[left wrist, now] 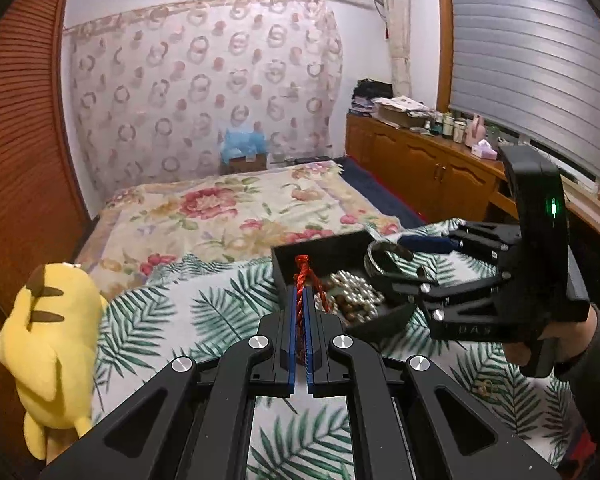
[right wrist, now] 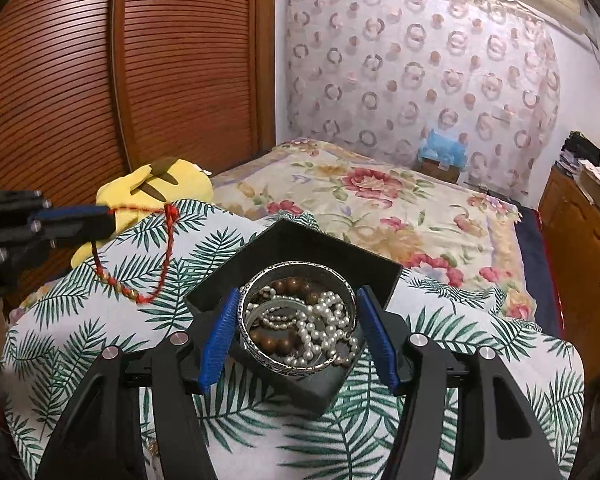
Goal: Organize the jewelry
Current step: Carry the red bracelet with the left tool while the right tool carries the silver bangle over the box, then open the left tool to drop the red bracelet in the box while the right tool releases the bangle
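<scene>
On a leaf-print cloth spread over the near end of a bed sits a black open box, tilted with one corner pointing away. Inside the box lie a string of white pearls, brown wooden beads and other jewelry heaped together.

The right gripper reaches over the box from the near side. Its blue-padded fingers stand on either side of a silver bangle, one at the left edge and one at the right; whether they press the metal or have a slight gap cannot be told. The bangle is above the box, and the pearls show through its ring.

To the left, the left gripper has its blue pads drawn narrow, pinching a red cord bracelet. The cord hangs from the tips in a loop above the cloth, just left of the box, with small beads along its lower part.

A yellow plush toy lies at the far left edge of the cloth, near a brown slatted wardrobe. Beyond the box stretches a floral bedspread.
</scene>
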The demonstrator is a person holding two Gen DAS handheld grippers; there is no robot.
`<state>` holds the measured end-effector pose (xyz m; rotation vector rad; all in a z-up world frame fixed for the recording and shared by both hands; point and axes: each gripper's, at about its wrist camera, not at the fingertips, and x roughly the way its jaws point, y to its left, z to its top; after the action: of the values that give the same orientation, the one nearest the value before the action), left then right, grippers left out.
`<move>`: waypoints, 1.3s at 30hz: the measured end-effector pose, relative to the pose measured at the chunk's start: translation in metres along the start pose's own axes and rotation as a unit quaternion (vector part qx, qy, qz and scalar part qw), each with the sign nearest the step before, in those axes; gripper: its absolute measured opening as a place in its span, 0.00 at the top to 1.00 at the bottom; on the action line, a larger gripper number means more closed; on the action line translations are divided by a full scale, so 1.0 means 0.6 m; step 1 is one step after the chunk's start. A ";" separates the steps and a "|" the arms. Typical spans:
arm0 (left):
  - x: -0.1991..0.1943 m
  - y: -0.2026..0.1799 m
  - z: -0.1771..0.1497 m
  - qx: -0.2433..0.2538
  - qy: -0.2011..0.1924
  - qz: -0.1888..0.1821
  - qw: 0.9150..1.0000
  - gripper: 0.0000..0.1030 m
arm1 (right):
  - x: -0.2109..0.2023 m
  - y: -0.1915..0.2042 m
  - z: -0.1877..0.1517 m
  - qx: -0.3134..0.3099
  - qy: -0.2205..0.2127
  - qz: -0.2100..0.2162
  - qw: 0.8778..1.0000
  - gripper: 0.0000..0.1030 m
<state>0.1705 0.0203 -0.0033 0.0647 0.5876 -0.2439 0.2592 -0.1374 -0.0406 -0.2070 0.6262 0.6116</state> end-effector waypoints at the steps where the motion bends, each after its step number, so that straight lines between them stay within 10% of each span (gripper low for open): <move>1: 0.001 0.004 0.004 -0.002 -0.001 0.002 1.000 0.98 | 0.004 0.000 0.001 0.000 0.001 0.001 1.000 0.40; 16: 0.049 0.012 0.045 -0.010 0.008 0.000 1.000 0.98 | 0.035 -0.007 -0.002 0.008 0.028 0.012 0.999 0.34; 39: 0.132 -0.061 0.053 0.006 0.039 -0.040 0.998 0.92 | -0.136 -0.025 -0.146 0.041 0.021 0.001 0.999 0.34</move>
<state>0.2425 -0.0359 -0.0206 0.0627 0.6672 -0.3240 0.1732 -0.2190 -0.0611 -0.1436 0.6907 0.5835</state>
